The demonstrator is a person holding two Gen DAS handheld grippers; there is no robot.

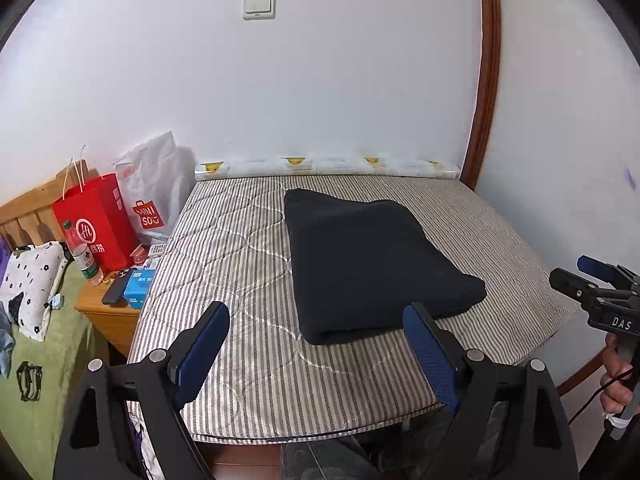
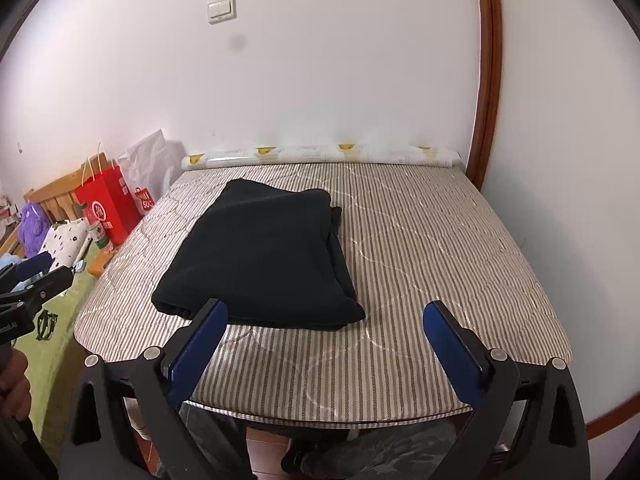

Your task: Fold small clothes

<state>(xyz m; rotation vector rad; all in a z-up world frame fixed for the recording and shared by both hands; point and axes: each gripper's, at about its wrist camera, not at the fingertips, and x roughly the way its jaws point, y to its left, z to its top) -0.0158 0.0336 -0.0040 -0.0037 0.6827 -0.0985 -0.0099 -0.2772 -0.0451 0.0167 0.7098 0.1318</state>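
A dark folded garment (image 1: pixel 372 260) (image 2: pixel 260 252) lies flat as a thick rectangle on the striped quilted pad (image 1: pixel 240 360) (image 2: pixel 440 260). My left gripper (image 1: pixel 316 312) hangs above the pad's near edge, just short of the garment's front fold. It is open, with nothing between its blue pads (image 1: pixel 200 356). My right gripper (image 2: pixel 325 309) is open too and empty, off the garment's near right corner. In the left wrist view the right gripper (image 1: pixel 592 280) shows at the far right, held by a hand. The left gripper (image 2: pixel 36 276) shows at the left edge of the right wrist view.
A red paper bag (image 1: pixel 100 220), a white shopping bag (image 1: pixel 156 192), a bottle (image 1: pixel 82 252) and a blue box (image 1: pixel 138 286) crowd the nightstand at left. A paper roll (image 1: pixel 328 166) lies along the wall. A wooden frame (image 1: pixel 486 80) stands at right, a green bedcover (image 1: pixel 48 400) at left.
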